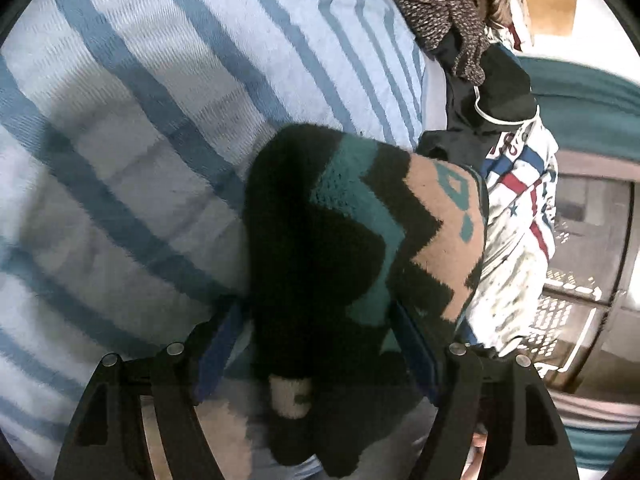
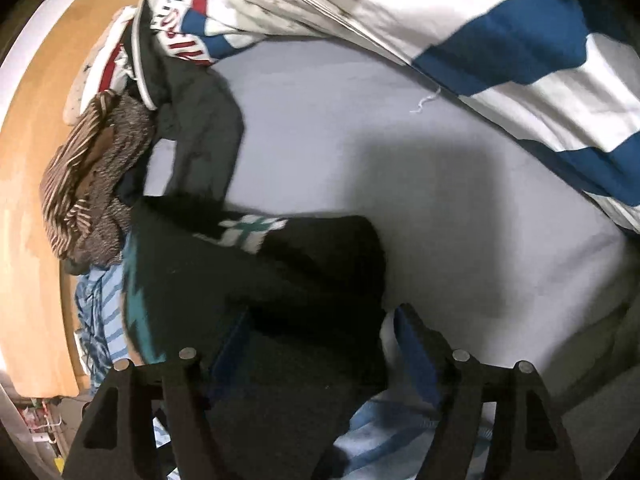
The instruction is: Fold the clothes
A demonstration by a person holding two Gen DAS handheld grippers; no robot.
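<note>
- In the left wrist view our left gripper (image 1: 320, 320) stands with its jaws spread wide, and the patterned knit sweater (image 1: 360, 220), black with teal and tan zigzags, bulges up between the two blue-lined fingers (image 1: 218, 344).
- The knit fills most of the gap there; whether the pads press on it we cannot tell from this blurred picture, though the fingers look parted rather than clenched.
- That sweater lies on a light blue striped cloth (image 1: 160, 100) spread beneath it.
- Beyond the sweater we see a white garment with red and blue print (image 1: 516, 208) and a speckled brown knit (image 1: 440, 4) in a heap.
- In the right wrist view our right gripper (image 2: 320, 340) is likewise released, its jaws well apart, with the dark part of the sweater (image 2: 280, 280) lying between them.
- The right-hand finger (image 2: 416, 344) stands clear of the fabric edge, over a pale grey sheet (image 2: 400, 152).
- A blue-and-white striped cover (image 2: 540, 60) lies along the far side, and a pile of clothes (image 2: 104, 184) sits beside a wooden surface (image 2: 32, 160).
</note>
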